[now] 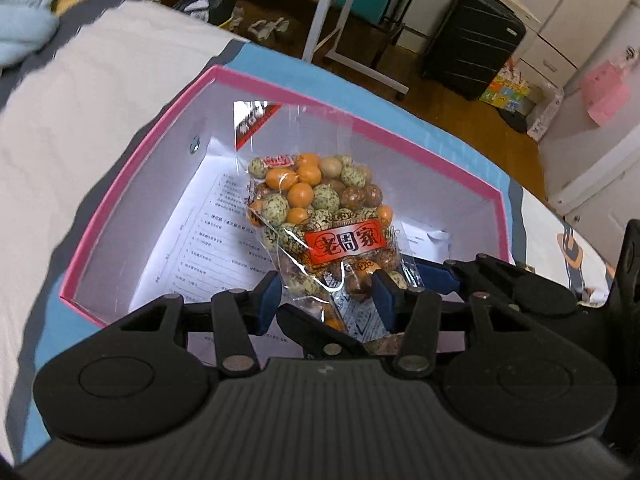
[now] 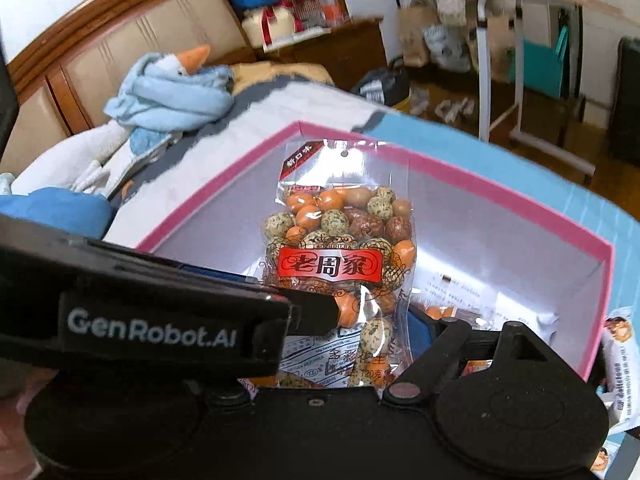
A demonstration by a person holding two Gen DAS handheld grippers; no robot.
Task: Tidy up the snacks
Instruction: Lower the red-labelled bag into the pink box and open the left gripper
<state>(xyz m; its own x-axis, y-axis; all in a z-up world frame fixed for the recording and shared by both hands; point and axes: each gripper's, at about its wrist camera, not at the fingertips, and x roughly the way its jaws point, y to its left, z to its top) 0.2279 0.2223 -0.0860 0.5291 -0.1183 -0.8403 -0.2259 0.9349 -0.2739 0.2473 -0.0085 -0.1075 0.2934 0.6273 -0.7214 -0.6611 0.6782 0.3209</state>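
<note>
2 wrist cams, close, share box.

Left wrist view: lower end of the snack bag hidden behind the left gripper body; whether the blue pads press the bag cannot be told. Printed sheet in the pink box: text too small to read; its near part covered by the gripper. Near wall of the box out of sight.

Right wrist view: the left gripper's black body crosses the frame and hides the right gripper's left finger; only one blue pad shows. Bag base cut by the gripper housing. A second packet at the right edge is cropped. Shelf items blurred.
</note>
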